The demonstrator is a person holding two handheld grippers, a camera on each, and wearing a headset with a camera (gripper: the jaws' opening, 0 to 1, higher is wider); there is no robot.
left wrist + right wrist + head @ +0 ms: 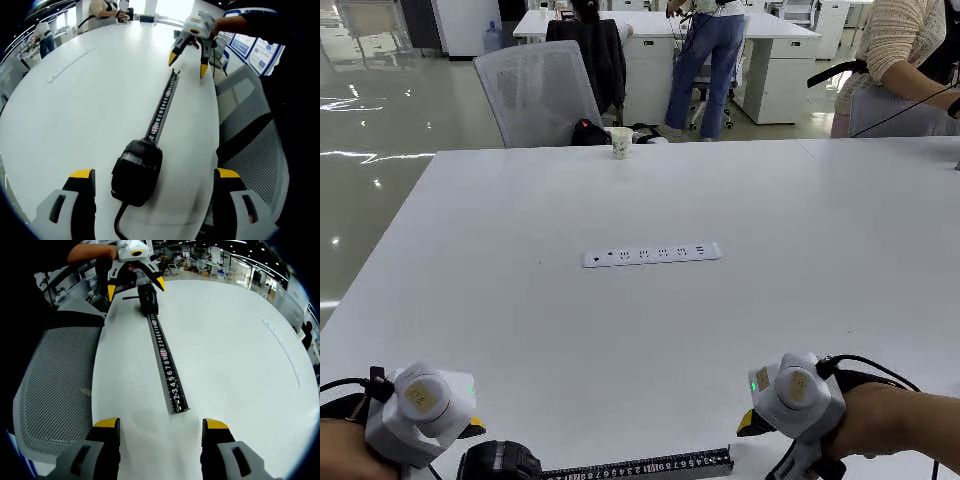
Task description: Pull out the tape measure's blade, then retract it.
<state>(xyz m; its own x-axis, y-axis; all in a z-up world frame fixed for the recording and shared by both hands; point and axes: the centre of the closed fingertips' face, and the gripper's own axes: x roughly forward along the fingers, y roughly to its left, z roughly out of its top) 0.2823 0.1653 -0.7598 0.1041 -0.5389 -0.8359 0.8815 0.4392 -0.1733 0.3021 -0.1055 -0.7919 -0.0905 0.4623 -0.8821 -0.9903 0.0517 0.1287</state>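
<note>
I'm hovering open-jawed — left gripper (135,287) straddling the case (137,170), right gripper (161,423) short of the blade (165,360) — and retracting ungripped is risking a whipping blade, skidding case.

The flat white table (520,300) has wide bare surface from the near edge to the slim white power strip (651,254) at its middle, and beyond that to the small paper cup (621,142) at the far edge. Along the near edge, the black tape measure case (137,171) lies between the left tool's (155,175) spread jaws, with a gap on each side. Its numbered blade (166,365) lies flat and ends just short of the right tool's (162,422) parted jaws. A grey mesh chair (55,385) crowds that edge.
</note>
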